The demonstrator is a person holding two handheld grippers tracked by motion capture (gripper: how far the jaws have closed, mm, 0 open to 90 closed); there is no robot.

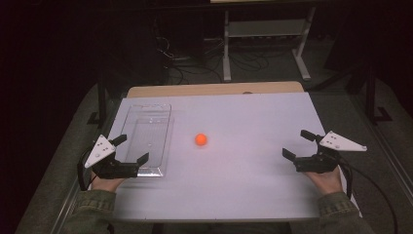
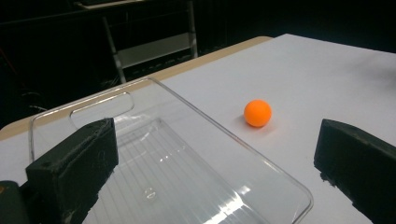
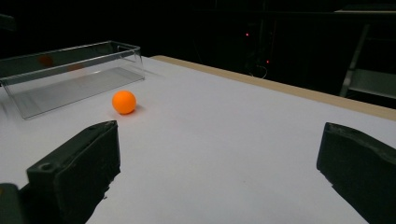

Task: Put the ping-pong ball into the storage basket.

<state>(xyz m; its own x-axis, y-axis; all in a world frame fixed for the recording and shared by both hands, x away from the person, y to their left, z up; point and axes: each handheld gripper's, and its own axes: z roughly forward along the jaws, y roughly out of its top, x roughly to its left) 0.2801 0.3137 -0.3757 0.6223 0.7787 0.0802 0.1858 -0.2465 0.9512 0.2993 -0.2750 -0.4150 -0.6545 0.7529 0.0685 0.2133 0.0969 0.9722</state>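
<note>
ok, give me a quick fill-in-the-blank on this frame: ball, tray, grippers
1. The ball is coloured ____.
2. The ball lies on the table, outside the clear ____.
3. The jaws of the left gripper and the right gripper both stand ____.
4. The gripper nearer the tray is the ____ one.

Missing words: orange; tray; open; left

Tray: a clear rectangular plastic tray [image 1: 146,139] lay on the left part of the white table top [image 1: 243,175], its long side running away from the person.
Ball: a small orange ball [image 1: 200,140] sat on the table just right of the tray, apart from it.
Left gripper [image 1: 131,148]: at the tray's near end, jaws spread wide.
Right gripper [image 1: 298,144]: near the table's right edge, well apart from the ball.
</note>
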